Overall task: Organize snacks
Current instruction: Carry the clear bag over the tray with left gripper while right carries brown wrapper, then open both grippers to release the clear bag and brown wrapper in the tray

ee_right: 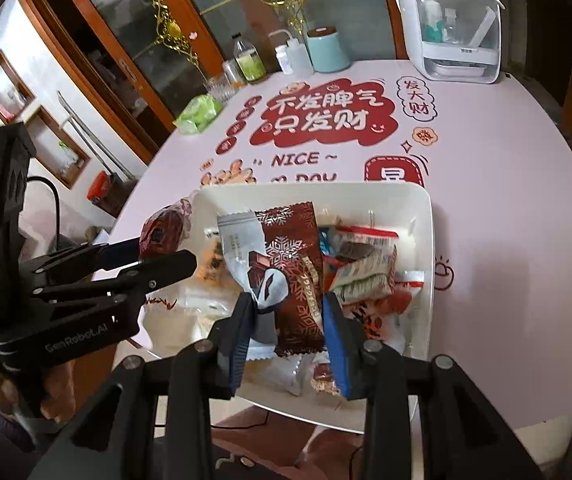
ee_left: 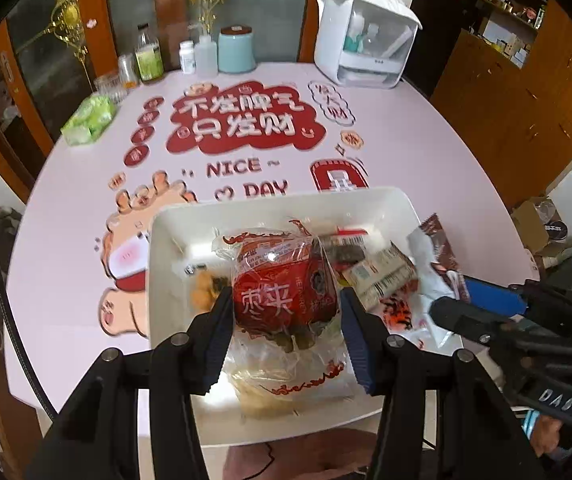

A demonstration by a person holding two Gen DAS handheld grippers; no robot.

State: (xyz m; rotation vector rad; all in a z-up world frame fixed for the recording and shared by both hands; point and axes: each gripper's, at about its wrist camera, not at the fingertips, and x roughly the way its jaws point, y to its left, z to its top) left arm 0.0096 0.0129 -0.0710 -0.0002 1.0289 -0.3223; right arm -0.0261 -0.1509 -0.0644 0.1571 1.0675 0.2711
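A white rectangular tray (ee_left: 166,236) (ee_right: 422,208) sits at the near edge of the pink table and holds several snack packets. My left gripper (ee_left: 286,328) is shut on a clear bag with a red date snack (ee_left: 286,280) and holds it over the tray's left part; it also shows at the left of the right wrist view (ee_right: 166,256). My right gripper (ee_right: 288,328) is shut on a brown and white chocolate packet (ee_right: 294,264) above the tray's middle; it shows at the right of the left wrist view (ee_left: 458,300).
A pink table (ee_left: 66,240) with red printed text. At its far edge stand a white storage box (ee_left: 366,40), a teal canister (ee_left: 236,48), bottles (ee_left: 149,54) and a green tissue pack (ee_left: 90,120). Wooden cabinets stand at the right.
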